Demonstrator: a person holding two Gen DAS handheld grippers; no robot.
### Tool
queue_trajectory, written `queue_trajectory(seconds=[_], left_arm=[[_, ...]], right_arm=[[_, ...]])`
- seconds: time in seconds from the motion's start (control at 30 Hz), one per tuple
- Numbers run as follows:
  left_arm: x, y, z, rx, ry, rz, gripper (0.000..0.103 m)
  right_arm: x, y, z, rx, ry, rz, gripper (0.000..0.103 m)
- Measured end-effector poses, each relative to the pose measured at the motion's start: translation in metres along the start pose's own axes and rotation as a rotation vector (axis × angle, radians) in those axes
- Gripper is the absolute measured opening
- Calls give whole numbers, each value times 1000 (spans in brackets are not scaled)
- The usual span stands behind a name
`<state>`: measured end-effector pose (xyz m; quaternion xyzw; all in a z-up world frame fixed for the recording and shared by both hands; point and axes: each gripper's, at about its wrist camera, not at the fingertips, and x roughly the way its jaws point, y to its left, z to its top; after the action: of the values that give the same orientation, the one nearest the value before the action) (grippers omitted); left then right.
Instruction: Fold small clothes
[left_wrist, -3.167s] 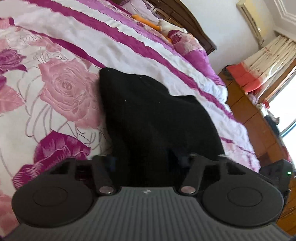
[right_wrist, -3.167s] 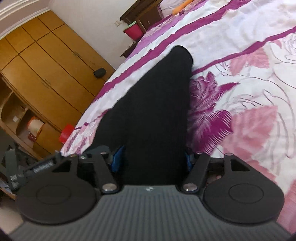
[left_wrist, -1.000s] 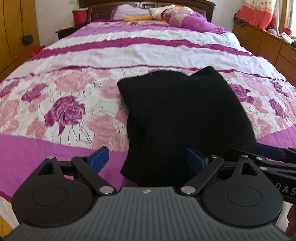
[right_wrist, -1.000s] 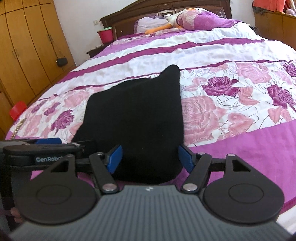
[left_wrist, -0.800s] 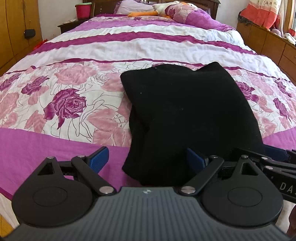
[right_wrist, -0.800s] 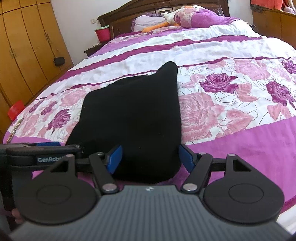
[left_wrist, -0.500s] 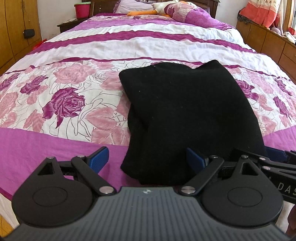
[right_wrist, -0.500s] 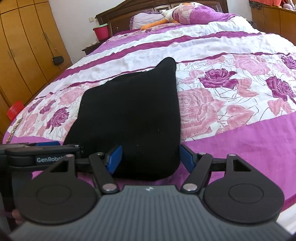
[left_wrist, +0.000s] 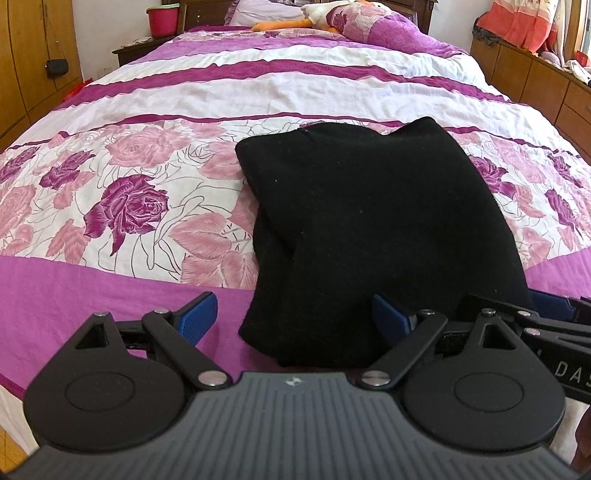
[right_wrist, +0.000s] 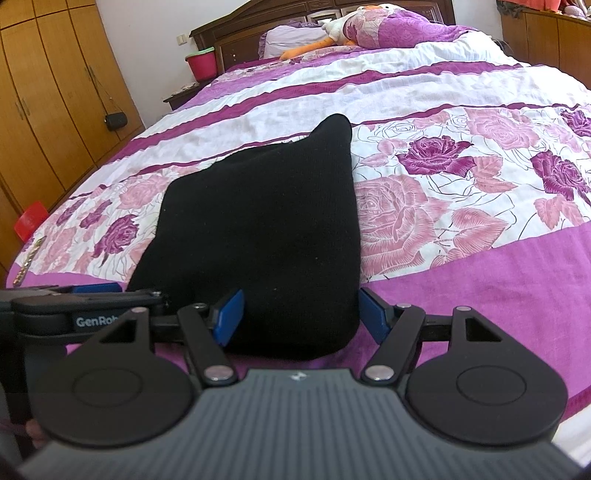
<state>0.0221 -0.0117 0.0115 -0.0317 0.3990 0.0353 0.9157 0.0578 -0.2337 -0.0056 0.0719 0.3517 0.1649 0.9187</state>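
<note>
At the far left a wooden wardrobe (right_wrist: 55, 103) lines the wall, with a red bucket (right_wrist: 202, 63) on the bedside stand beyond it, both well clear of the work. The bed (left_wrist: 110, 280) fills the middle, its floral cover giving a broad, soft surface for folding.

The left gripper (left_wrist: 291, 314) hovers at the garment's near left corner with its jaws spread wide: one blue pad sits over bare purple cover, the other over black cloth, so the near left edge runs between them without being pinched. That placement looks like a stance for taking or having let go of that corner.

The black garment (left_wrist: 369, 221) lies flat near the foot of the bed, already doubled (a layered edge shows along its left side), its far right corner poking up to a point.

The right gripper (right_wrist: 299, 314) mirrors its partner at the near right corner, jaws moderately wide and straddling the cloth edge, pads apart from it. A bare floral stretch lies to the right, room for another fold, I would judge.
</note>
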Motion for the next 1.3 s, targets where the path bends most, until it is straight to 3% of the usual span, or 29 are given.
queue_trajectory(seconds=[1.3], left_arm=[[-2, -2, 2, 11, -3, 7, 93]], right_arm=[[-1, 0, 1, 1, 0, 1, 70]])
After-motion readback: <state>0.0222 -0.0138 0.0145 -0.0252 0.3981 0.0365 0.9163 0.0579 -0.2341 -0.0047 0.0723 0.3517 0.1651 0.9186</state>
